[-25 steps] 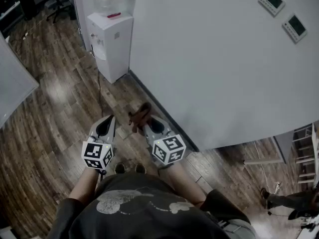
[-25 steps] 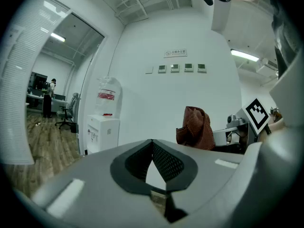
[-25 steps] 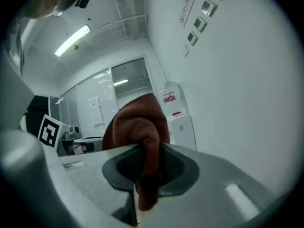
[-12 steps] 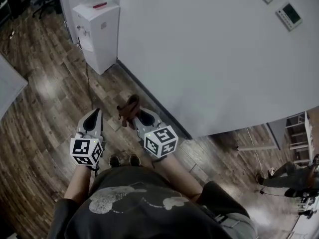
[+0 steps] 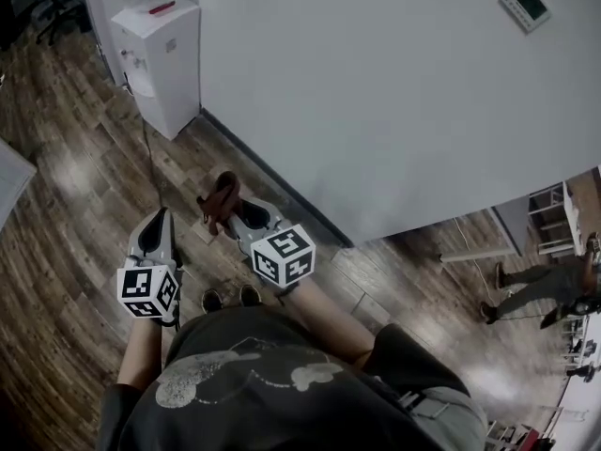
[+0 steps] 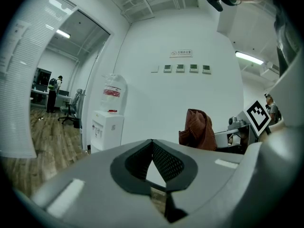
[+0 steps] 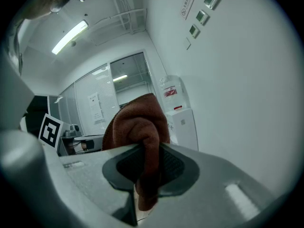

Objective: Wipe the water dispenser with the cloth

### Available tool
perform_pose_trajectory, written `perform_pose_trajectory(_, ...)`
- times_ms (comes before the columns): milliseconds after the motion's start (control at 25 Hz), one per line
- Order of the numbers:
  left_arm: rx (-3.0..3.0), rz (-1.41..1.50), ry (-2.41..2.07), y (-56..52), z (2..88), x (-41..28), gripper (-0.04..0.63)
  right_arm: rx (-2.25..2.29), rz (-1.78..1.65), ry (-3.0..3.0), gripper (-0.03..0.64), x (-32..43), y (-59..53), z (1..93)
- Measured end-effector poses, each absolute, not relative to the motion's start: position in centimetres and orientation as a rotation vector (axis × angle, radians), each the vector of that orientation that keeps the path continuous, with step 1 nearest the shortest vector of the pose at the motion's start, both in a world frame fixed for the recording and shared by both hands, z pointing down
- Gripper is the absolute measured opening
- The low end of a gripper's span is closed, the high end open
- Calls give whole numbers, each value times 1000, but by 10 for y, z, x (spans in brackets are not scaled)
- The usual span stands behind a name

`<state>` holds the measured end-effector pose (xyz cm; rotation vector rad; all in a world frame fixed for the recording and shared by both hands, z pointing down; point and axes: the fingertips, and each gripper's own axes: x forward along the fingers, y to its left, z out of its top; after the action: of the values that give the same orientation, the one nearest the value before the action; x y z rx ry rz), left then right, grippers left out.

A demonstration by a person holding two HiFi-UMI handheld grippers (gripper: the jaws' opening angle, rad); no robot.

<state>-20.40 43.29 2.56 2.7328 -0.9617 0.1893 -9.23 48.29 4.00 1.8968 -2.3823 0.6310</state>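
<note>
The fingers [image 7: 175,167] of the right gripper [image 7: 149,151] are clamped on a fold of the brown cloth [image 7: 137,122]. The cloth bunches up above them and hangs a little way out below. The fingers [image 6: 166,163] of the left gripper [image 6: 152,144] are closed tip to tip with nothing between them.

In the head view the two grippers are side by side, low in front of the person, over the wooden floor [image 5: 75,205]. The water dispenser [image 5: 155,64] stands well apart from them, ahead and to the left, against the white wall [image 5: 376,92], with a bottle [image 6: 113,93] on top.

The cloth looks soft, thick and light. It will likely flop and drape rather than slip, so a pinch on a fold should hold it. Only the bunched part beyond the fingers can meet a surface, so that wad probably has to be pressed flat against the panels.

The dispenser's cabinet looks rigid and smooth, tall and narrow. Light strokes seem wise, and gentler ones around the small taps on its front. The empty left gripper could steady it at a top edge.
</note>
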Motion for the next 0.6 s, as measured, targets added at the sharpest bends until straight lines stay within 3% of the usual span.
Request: perform_pose_trajectory(600,2744,189,-925,405,33,-240,20,2060,720,-2340,60,-108,459,54)
